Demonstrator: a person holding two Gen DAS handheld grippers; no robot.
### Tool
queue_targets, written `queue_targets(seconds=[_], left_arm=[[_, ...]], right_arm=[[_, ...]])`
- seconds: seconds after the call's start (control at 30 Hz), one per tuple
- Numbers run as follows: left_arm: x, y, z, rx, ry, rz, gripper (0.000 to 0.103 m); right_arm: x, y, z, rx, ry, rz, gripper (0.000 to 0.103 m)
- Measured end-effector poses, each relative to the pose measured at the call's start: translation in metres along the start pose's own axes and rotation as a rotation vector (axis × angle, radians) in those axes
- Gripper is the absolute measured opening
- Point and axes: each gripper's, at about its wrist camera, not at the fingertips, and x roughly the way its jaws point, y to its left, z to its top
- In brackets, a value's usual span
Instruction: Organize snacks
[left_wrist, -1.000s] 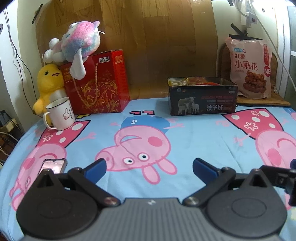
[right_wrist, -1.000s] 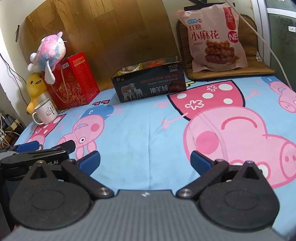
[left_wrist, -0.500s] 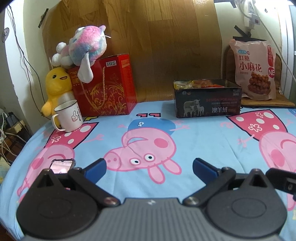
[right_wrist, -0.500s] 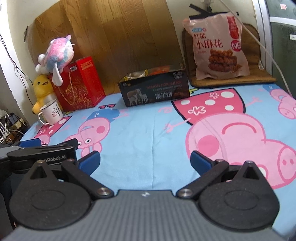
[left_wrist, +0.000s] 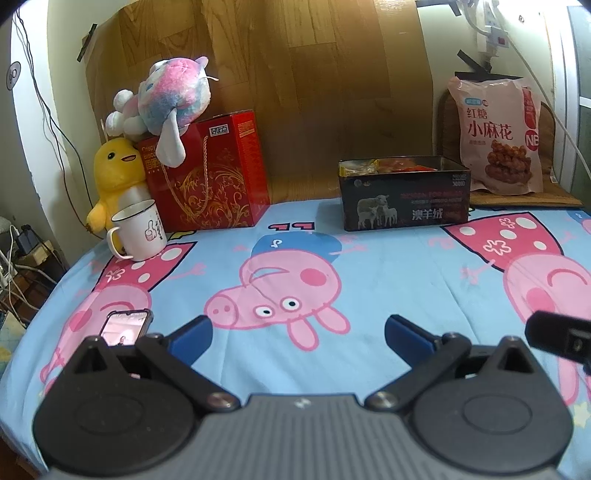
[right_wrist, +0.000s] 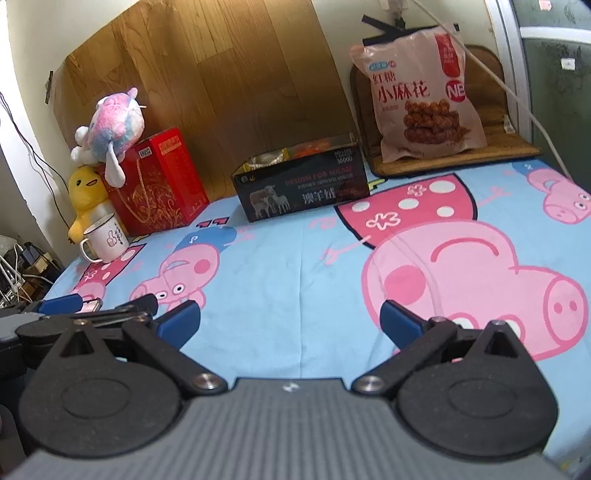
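Snacks fill the dark tin (left_wrist: 404, 197) that stands open along the far edge of the surface (left_wrist: 388, 273), roughly midway across it; we see yellow and orange wrappers (left_wrist: 384, 165) showing above its rim, though we cannot tell how many there are. Just to the right of the tin, a large pink snack bag (left_wrist: 496, 136) stands upright on a brown mat (left_wrist: 524, 197) at the far right corner, leaning back against the wall.

At the far left corner we see a red gift box (left_wrist: 210, 173) with a pink-and-blue plush toy (left_wrist: 166, 109) resting on top of it and a yellow duck plush (left_wrist: 112, 173) beside it. A white mug (left_wrist: 138, 230) stands just in front of the duck and the box. A phone (left_wrist: 125, 325) lies flat near the front left edge, partly hidden behind our left hand-held gripper (left_wrist: 298, 330).

We hold the left hand-held gripper low over the front edge, its blue fingers (left_wrist: 190, 334) spread wide apart with nothing between them. Our right hand-held gripper (right_wrist: 290, 317) sits alongside it over the front edge, its jaws likewise wide apart and empty. Both are well apart from the tin and the snack bag.
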Motion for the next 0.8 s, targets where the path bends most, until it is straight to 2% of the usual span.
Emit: queue_targets(seconds=[0.33, 0.8], left_arm=[[-0.01, -0.007, -0.001, 0.022, -0.014, -0.016, 0.103], [-0.013, -0.01, -0.002, 0.038, -0.025, -0.005, 0.103]], right_arm=[[-0.016, 0.005, 0.001, -0.048, -0.097, -0.016, 0.103], [-0.021, 0.005, -0.003, -0.043, -0.115, -0.021, 0.103]])
